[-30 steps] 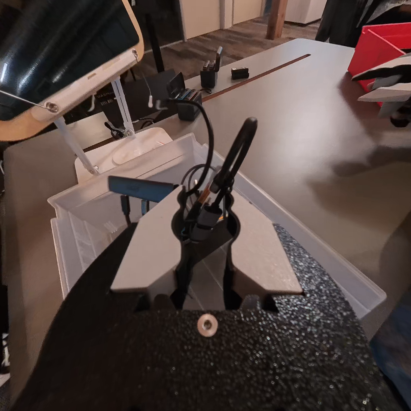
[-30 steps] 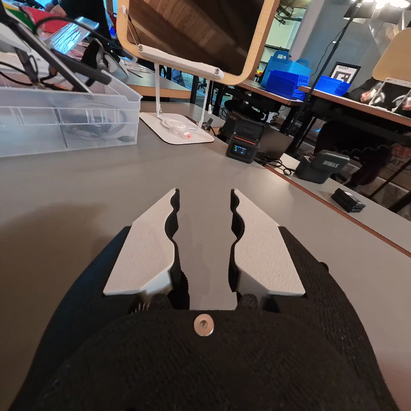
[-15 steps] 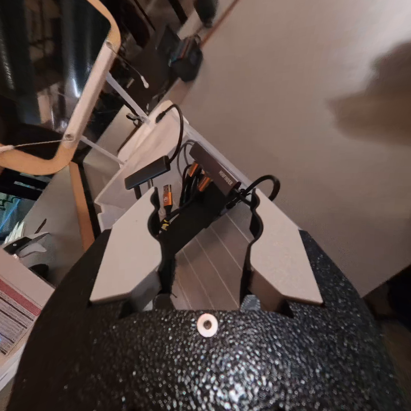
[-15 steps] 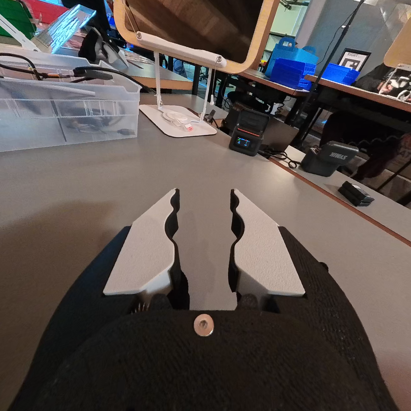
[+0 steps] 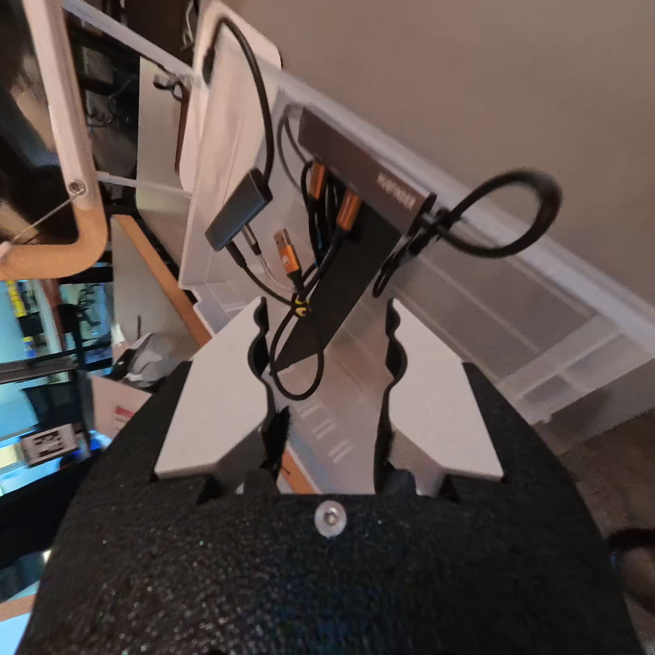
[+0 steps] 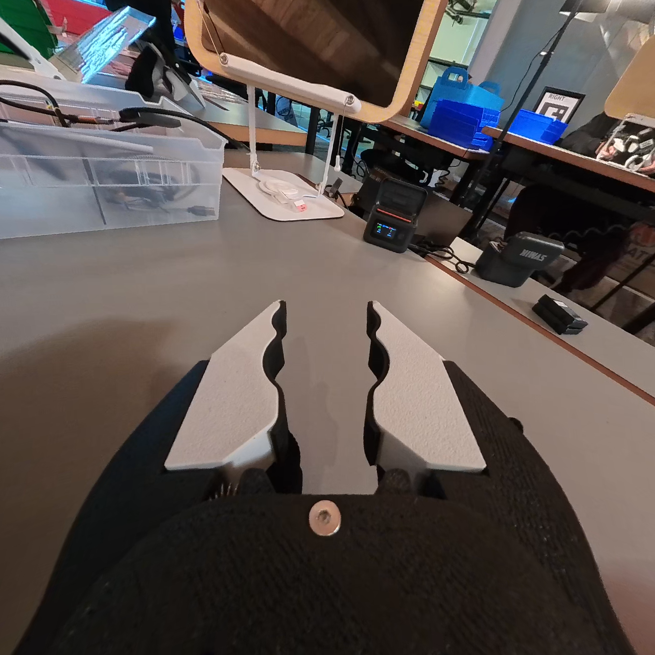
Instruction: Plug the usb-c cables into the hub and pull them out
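Note:
In the left wrist view, my left gripper (image 5: 326,308) is open and empty, just above a clear plastic bin (image 5: 531,336). In the bin lies a long grey hub (image 5: 361,173) with two orange plugs (image 5: 349,212) in its side and a looped black cable (image 5: 514,212) at its end. A smaller dark hub (image 5: 237,219) with cables plugged in sits to its left. A loose orange plug (image 5: 287,253) lies between them. My right gripper (image 6: 326,308) is open and empty, low over the grey table (image 6: 319,269). The bin (image 6: 106,177) is far to its left.
A wooden-framed panel stands on a white base (image 6: 283,198) behind the bin. A black charging case with a lit screen (image 6: 393,227), a dark case (image 6: 517,258) and a small black block (image 6: 560,319) lie along the table's seam at right. Left tips to right tips: about 35 cm. The loose orange plug (image 5: 287,253) is about 5 cm from my left fingertips and 35 cm from my right. My left gripper's tips are some 6 cm from the long grey hub (image 5: 361,173).
My left gripper was shut on a cable plug above the bin. It has opened and let go, and the hub and cables now lie in the bin. Its view has rolled. The right gripper barely moved.

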A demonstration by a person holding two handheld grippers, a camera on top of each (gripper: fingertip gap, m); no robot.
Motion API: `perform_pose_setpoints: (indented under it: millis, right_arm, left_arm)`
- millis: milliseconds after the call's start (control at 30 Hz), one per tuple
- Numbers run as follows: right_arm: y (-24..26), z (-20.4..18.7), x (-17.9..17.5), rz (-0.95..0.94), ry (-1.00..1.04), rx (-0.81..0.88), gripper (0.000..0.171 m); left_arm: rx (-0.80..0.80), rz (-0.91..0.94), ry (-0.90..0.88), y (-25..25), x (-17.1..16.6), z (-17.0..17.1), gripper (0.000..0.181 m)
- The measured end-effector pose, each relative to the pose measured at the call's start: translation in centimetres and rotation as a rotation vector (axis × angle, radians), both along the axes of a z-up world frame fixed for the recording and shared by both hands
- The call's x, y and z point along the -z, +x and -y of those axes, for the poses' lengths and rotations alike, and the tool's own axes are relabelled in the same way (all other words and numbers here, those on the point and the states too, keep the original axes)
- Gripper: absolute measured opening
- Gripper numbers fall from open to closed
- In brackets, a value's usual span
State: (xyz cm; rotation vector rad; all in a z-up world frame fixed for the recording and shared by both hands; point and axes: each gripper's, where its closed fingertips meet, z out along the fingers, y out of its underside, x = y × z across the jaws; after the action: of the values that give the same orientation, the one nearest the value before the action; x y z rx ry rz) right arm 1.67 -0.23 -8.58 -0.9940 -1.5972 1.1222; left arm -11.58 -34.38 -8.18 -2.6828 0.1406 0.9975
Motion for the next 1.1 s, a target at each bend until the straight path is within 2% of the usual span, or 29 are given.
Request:
perform_pose_setpoints:
  millis: [33, 133, 233, 400, 567, 733, 800, 833, 933, 1100]
  right_arm:
    - [0.0, 0.0, -0.1, -0.003, 0.002, 0.001, 0.045]
    - [0.1, 0.1, -0.3, -0.011, 0.005, -0.002, 0.045]
    - [0.1, 0.1, -0.2, -0.006, 0.004, -0.004, 0.045]
    - [0.1, 0.2, -0.1, -0.004, 0.002, -0.006, 0.045]
    - [0.0, 0.3, 0.0, 0.003, -0.003, -0.011, 0.045]
    - [0.0, 0.4, 0.0, 0.002, -0.002, -0.011, 0.045]
    - [0.0, 0.4, 0.1, 0.004, -0.003, -0.011, 0.045]
    - [0.0, 0.4, 0.1, 0.004, -0.003, -0.011, 0.045]
    - [-0.1, 0.3, 0.2, 0.011, -0.005, -0.009, 0.045]
    - [-0.1, 0.4, 0.0, 0.002, -0.011, -0.013, 0.045]
  left_arm:
    - [0.013, -0.030, -0.029, -0.5, 0.5, 0.3, 0.065]
    - [0.142, -0.118, 0.026, -1.4, 1.5, -0.2, 0.074]
    - [0.255, -0.284, -0.013, -1.9, 2.0, -0.4, 0.079]
    - [0.449, -0.536, -0.082, -0.4, 2.0, -2.9, 0.062]
    - [0.548, -0.546, -0.116, 0.7, 3.0, -4.5, 0.048]
    - [0.566, -0.573, -0.126, 0.8, 2.9, -4.8, 0.035]
    - [0.554, -0.566, -0.127, 0.7, 2.4, -4.4, 0.023]
    - [0.548, -0.543, -0.138, 0.7, 2.4, -4.0, 0.006]
    - [0.502, -0.489, -0.163, 0.9, 2.0, -2.9, 0.001]
    - [0.450, -0.460, -0.040, 1.6, -0.1, -3.0, 0.000]
